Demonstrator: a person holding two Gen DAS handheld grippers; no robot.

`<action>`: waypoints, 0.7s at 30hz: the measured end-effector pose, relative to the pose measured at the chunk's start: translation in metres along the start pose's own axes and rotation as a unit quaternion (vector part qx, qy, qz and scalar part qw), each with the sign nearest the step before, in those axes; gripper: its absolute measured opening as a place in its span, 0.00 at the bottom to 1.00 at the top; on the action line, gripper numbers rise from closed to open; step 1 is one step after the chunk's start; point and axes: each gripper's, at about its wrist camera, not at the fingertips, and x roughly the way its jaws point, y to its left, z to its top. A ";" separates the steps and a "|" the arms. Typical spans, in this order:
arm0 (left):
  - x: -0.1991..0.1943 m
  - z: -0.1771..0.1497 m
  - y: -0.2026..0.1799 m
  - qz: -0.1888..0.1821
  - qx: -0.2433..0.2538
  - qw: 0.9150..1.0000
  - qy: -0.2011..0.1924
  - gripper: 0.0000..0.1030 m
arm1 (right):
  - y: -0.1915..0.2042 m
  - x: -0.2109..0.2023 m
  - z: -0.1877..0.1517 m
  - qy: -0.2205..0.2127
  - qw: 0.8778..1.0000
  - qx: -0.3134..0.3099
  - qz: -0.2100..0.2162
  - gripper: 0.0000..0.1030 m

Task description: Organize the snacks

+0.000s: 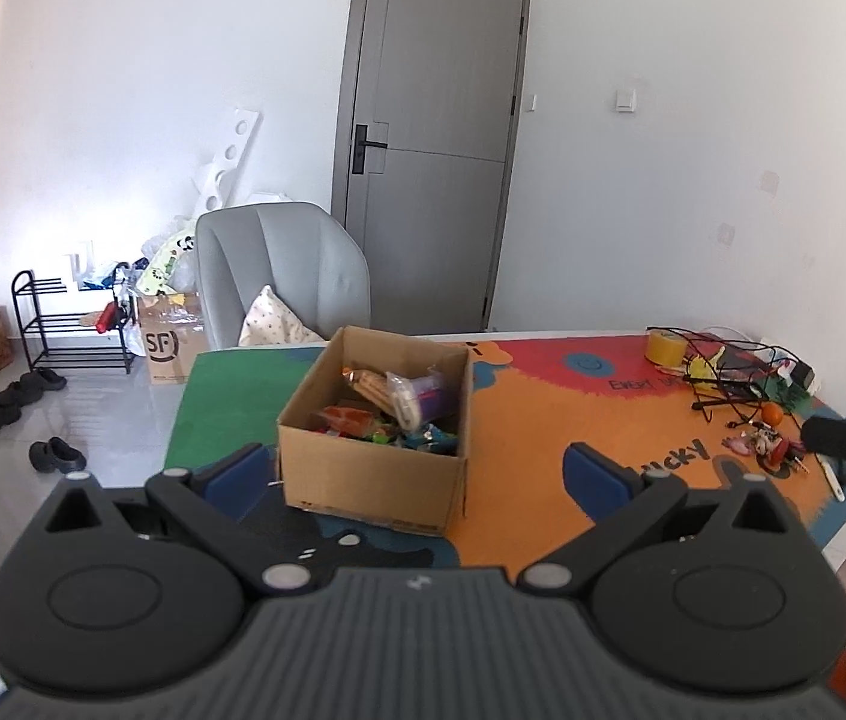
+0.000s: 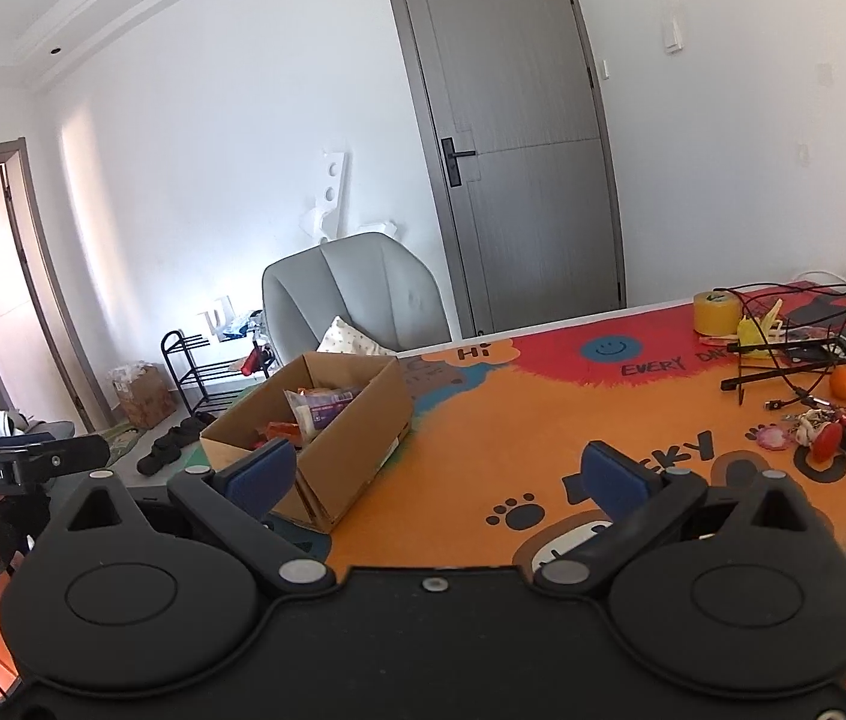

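1. Far left in both views, off the table, we see a black wire shoe rack [image 1: 72,324] and a grey upholstered chair [image 1: 279,270] by the grey door [image 1: 435,138]. None of it bears on the snacks.

2. Next comes our left gripper [image 1: 420,471], held above the near table edge with its blue-padded fingers spread wide and nothing between them.

3. Straight ahead of it, framed between those fingers, stands the open brown cardboard box [image 1: 372,483] on the colourful printed table mat [image 1: 543,420]. The snacks [image 1: 399,405] lie inside it as a loose heap of packets — an orange wrapper, a purple-labelled clear bag, some blue ones. We can't tell a long axis for any single packet; they lie crossed over each other.

4. Our right gripper [image 2: 453,480] also stands open and empty. From its view the box sits ahead and to the left, partly behind the left finger, so we judge the left hand the nearer one — its line to the box is straight.

5. Far right on the mat we find a yellow roll of tape [image 2: 717,312], tangled black cables [image 2: 783,354], a small orange fruit [image 2: 843,384] and a bunch of keys [image 2: 819,438]. No snack packet shows outside the box.

6. Snacks gathered in a box fit either a heap waiting to be sorted or a tidy-up finished; we can't settle which.
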 end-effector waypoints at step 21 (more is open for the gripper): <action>-0.006 -0.008 -0.004 0.000 0.020 1.000 0.011 1.00 | 0.006 -0.005 -0.005 0.018 1.000 -0.013 0.004 1.00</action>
